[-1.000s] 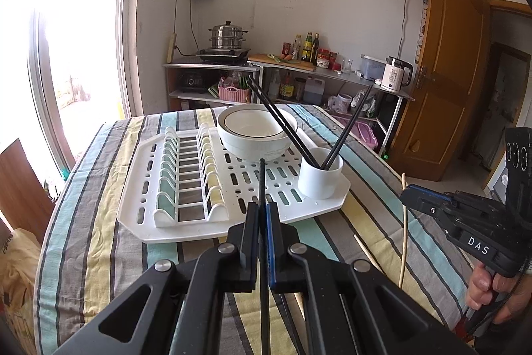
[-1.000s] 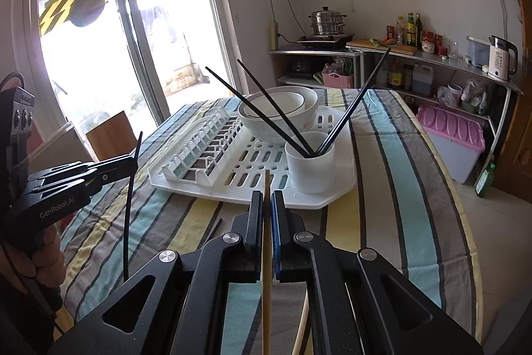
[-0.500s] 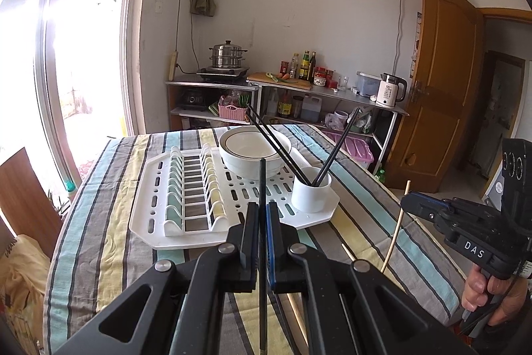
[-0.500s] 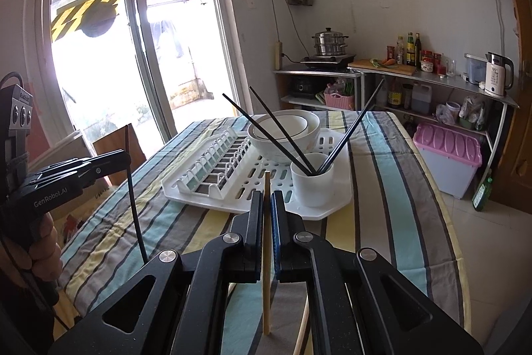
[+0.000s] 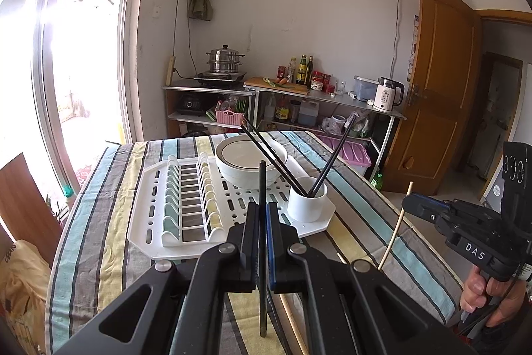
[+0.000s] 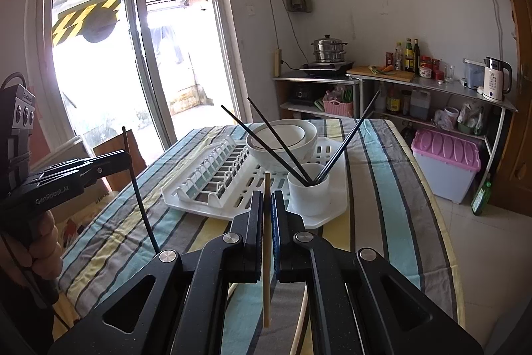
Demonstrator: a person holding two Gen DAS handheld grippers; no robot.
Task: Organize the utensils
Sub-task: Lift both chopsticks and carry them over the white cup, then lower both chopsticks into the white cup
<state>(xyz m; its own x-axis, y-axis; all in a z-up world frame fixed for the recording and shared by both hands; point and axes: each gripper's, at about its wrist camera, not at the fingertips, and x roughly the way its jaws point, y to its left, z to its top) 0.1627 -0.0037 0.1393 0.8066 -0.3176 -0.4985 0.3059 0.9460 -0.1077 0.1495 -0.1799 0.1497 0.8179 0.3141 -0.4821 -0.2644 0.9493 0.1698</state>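
My left gripper (image 5: 262, 215) is shut on a black chopstick (image 5: 262, 188), held upright above the striped table. My right gripper (image 6: 266, 205) is shut on a pale wooden chopstick (image 6: 266, 288), also upright and clear of the cloth. Ahead of both stands a white cup (image 5: 306, 203) with three black chopsticks leaning in it, on the white dish rack (image 5: 159, 222). Each gripper shows in the other's view: the right one (image 5: 407, 205) at the right, the left one (image 6: 128, 155) at the left. More wooden chopsticks (image 5: 292, 325) lie on the cloth below my left gripper.
A white bowl (image 5: 251, 160) sits on the rack behind the cup. The table (image 5: 99, 255) has a striped cloth. Beyond it stand metal shelves (image 5: 316, 98) with bottles, a kettle and a steamer pot. A pink-lidded bin (image 6: 445, 162) and a wooden door (image 5: 442, 95) are on the right.
Both grippers have risen with their chopsticks; the rack and cup look smaller and lower, and the chopsticks' lower ends now hang free above the cloth.
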